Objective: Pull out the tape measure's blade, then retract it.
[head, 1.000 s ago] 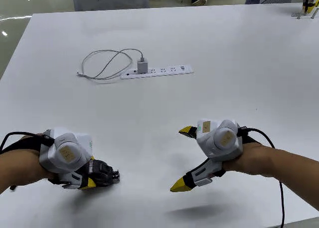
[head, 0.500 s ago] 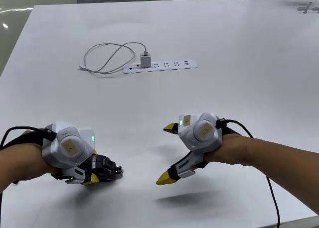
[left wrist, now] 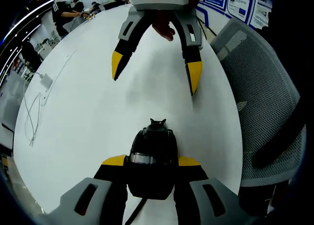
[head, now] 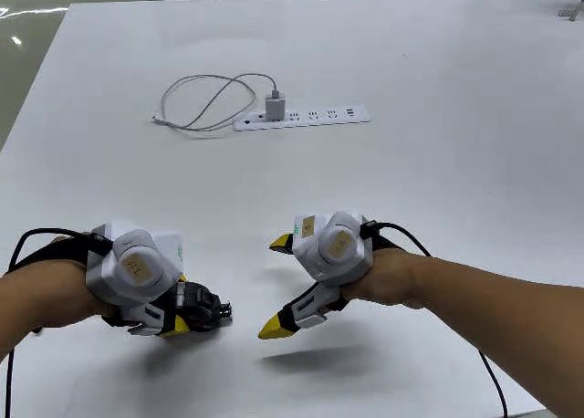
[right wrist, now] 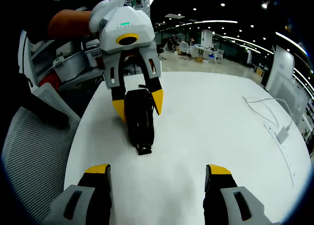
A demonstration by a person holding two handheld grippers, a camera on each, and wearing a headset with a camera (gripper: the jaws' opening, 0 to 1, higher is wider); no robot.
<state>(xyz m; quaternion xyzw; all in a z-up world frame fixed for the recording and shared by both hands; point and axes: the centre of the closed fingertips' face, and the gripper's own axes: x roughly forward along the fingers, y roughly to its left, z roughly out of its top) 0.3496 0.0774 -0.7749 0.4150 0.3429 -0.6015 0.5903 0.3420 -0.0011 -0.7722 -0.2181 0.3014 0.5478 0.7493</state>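
Tape measure [head: 205, 310] — black and compact, clamped between the yellow-tipped fingers of the left gripper [head: 187, 314] at the near left of the white worktop [head: 411, 71]. Lies low over the surface; whether touching it or just above, cannot tell. Fills the gap between the left fingers in the left gripper view, case pointing forward, with a small end tab [left wrist: 157, 121] at its front.

Faces the right gripper [head: 276, 286], near it but apart. Right fingers spread wide, holding nothing, one yellow tip higher and farther, the other lower and nearer in the head view, a shadow on the worktop beneath. In the right gripper view, own two fingertips stand well apart at the bottom, bare white surface between them, and beyond that the tape measure hangs nose-down in the grip of the left gripper, tab toward the camera.

Farther back, around the middle of the worktop — white power strip [head: 306, 117] lying crosswise, white charger [head: 275, 106] plugged in near its left end, thin cable [head: 205, 99] looping off to the left. Grey mesh chair [left wrist: 255, 77] just beside the worktop edge in both gripper views.
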